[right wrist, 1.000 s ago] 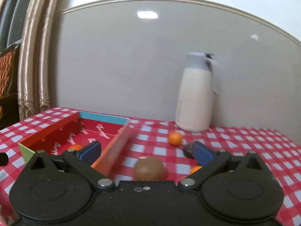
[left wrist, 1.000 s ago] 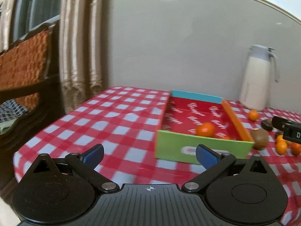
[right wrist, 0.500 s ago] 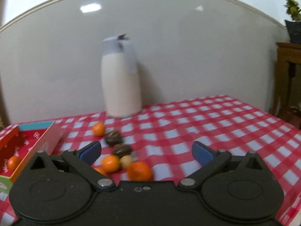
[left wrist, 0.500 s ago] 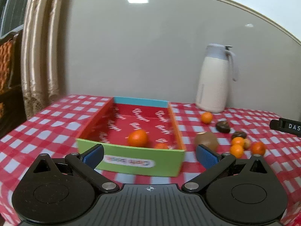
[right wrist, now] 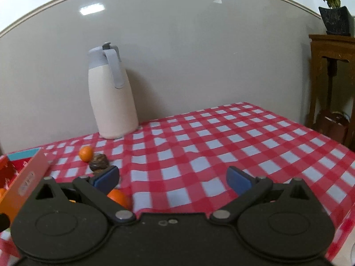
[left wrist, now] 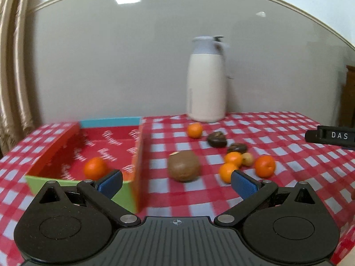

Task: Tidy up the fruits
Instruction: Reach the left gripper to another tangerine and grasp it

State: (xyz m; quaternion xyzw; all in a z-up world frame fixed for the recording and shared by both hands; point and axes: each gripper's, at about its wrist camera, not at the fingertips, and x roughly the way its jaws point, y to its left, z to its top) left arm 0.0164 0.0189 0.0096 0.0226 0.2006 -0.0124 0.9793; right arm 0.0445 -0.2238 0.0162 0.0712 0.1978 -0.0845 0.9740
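Note:
A shallow box [left wrist: 133, 166] with a red inside and a green front wall lies on the checked cloth at left and holds an orange [left wrist: 95, 168]. To its right lie a brown kiwi [left wrist: 183, 165], several small oranges [left wrist: 264, 166], two dark fruits [left wrist: 217, 139] and a small tan one [left wrist: 247, 158]. My left gripper [left wrist: 176, 182] is open and empty, low in front of the kiwi. My right gripper [right wrist: 172, 180] is open and empty over bare cloth, with an orange [right wrist: 118, 197] and a dark fruit [right wrist: 99, 163] at its left finger. Its tip shows in the left wrist view [left wrist: 330, 135].
A white jug with a grey lid [left wrist: 206, 78] stands at the back by the wall, also in the right wrist view [right wrist: 112, 93]. A wooden stand with a plant pot [right wrist: 332, 44] is off the table's right edge. Curtains [left wrist: 11, 66] hang at left.
Both grippers have swung to the right. The left view went from the box to the loose fruits. The right view went from the box and kiwi to the bare right side of the table.

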